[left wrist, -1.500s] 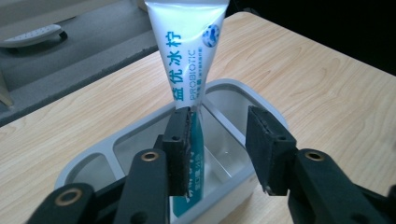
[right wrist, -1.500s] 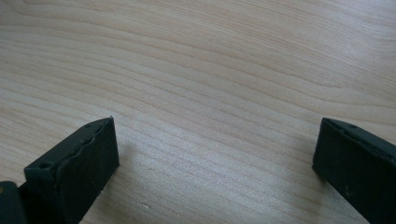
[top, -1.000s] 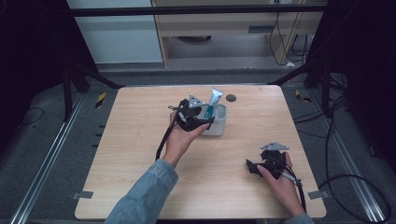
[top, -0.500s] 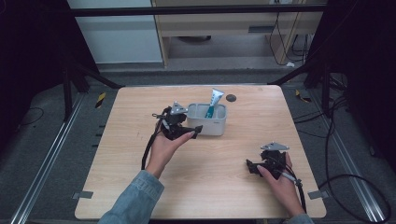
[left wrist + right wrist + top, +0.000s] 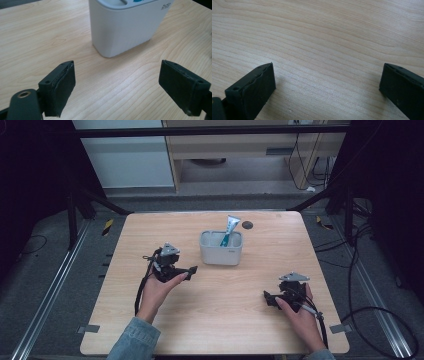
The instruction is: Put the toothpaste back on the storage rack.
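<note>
white bin (image 5: 221,251) | tube (image 5: 230,229) upright inside | left gripper (image 5: 189,271) jaws just opening, empty | right gripper (image 5: 267,297) jaws apart

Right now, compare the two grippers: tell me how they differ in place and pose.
The left gripper is close to the white holder, pointing toward it; the right gripper sits at the table's near right part, far from the holder, facing bare wood. Both are open with nothing between the jaws; the left's have just been opening.
</note>
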{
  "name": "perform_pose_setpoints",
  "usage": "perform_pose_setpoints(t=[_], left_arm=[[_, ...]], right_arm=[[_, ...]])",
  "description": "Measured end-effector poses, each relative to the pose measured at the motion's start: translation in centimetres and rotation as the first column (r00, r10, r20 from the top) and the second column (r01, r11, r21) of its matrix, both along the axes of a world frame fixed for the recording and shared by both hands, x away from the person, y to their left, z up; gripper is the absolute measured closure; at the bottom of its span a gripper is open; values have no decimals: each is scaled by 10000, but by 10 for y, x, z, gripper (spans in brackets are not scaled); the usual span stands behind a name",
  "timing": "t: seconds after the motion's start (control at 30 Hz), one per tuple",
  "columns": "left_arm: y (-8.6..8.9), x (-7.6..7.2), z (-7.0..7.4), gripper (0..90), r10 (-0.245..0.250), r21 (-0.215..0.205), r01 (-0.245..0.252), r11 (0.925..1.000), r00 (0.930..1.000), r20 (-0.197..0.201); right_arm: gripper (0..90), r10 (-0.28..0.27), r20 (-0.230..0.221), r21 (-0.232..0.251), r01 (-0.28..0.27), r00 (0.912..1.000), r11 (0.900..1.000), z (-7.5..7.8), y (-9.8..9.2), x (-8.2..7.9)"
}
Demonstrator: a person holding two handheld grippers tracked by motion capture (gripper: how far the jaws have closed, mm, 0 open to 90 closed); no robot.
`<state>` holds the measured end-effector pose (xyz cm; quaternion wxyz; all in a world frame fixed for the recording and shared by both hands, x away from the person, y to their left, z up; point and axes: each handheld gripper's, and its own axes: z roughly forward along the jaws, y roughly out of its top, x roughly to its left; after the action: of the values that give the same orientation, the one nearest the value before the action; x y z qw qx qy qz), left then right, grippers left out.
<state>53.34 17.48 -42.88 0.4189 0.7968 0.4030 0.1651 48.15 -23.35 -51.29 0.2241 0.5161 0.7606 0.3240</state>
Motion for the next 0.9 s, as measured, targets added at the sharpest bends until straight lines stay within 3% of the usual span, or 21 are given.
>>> perform_pose_setpoints(t=[0.13,0.27,0.4,0.57,0.67,0.7,0.9], left_arm=[[13,0,-11,133,81,64,-79,9999,9994,-328],[18,-2,-17,131,129,243,-119,9996,9991,-396],[32,-3,-32,128,474,480,-438,9979,9960,-760],[47,-2,-36,129,876,803,-814,9934,9932,-769],[55,-1,-36,128,1013,753,-952,9926,9916,-811],[66,0,-39,129,1207,706,-1144,9909,9884,-917],[86,3,-47,125,1700,952,-1599,9825,9793,-1102]], right_arm=[[5,-7,3,19,7,10000,10000,0,0,0],[6,-9,4,21,9,10000,10000,0,0,0],[6,-8,-4,30,8,10000,10000,0,0,0],[6,-7,-4,31,7,10000,10000,0,0,0],[5,4,-1,30,-4,10000,10000,0,0,0],[6,-8,3,22,8,10000,10000,0,0,0],[6,-1,6,16,1,10000,10000,0,0,0]])
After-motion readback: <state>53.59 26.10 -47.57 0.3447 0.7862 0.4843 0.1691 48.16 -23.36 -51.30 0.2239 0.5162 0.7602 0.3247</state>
